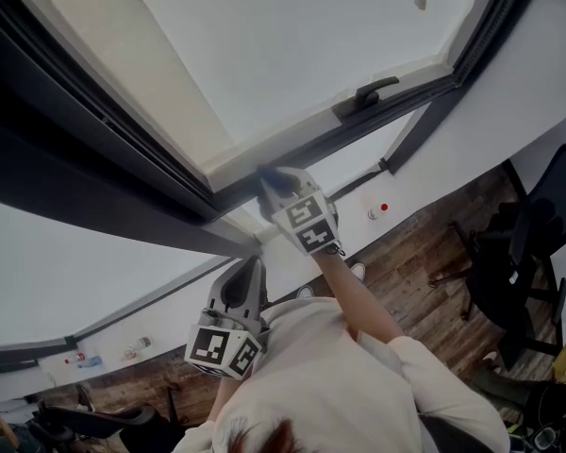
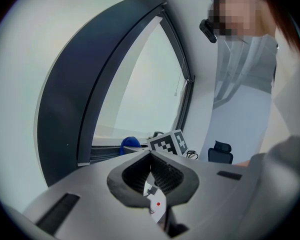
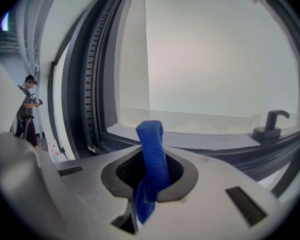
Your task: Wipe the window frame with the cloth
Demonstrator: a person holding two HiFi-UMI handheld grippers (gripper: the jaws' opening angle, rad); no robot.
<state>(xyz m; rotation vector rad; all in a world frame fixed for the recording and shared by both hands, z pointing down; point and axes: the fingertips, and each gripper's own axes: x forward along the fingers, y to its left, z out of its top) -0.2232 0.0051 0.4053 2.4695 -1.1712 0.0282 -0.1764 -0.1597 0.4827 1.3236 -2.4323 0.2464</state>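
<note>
Window frame (image 1: 94,149) is taking up most of the head view, dark bars around a pale pane, and window handle (image 1: 368,94) is sitting on the lower rail, well right of the grippers. Wooden floor (image 1: 424,262) and a black office chair (image 1: 524,253) are showing at the right edge.

Right gripper (image 1: 272,185) is reaching up to the corner where the lower rail meets the side bar. Its own view is showing the jaws clenched on the cloth (image 3: 152,154), with a blue fold sticking up out of the pads and the tail hanging below. The cloth is sitting right at the lower rail. Can't tell whether it's actually touching the frame.

Left gripper (image 1: 248,274) is hanging lower and nearer the person's body, apart from the frame. Its jaws are sitting closed with nothing between them, only background showing through the gap. It's looking at the right gripper's marker cube and the blue cloth at the rail.
</note>
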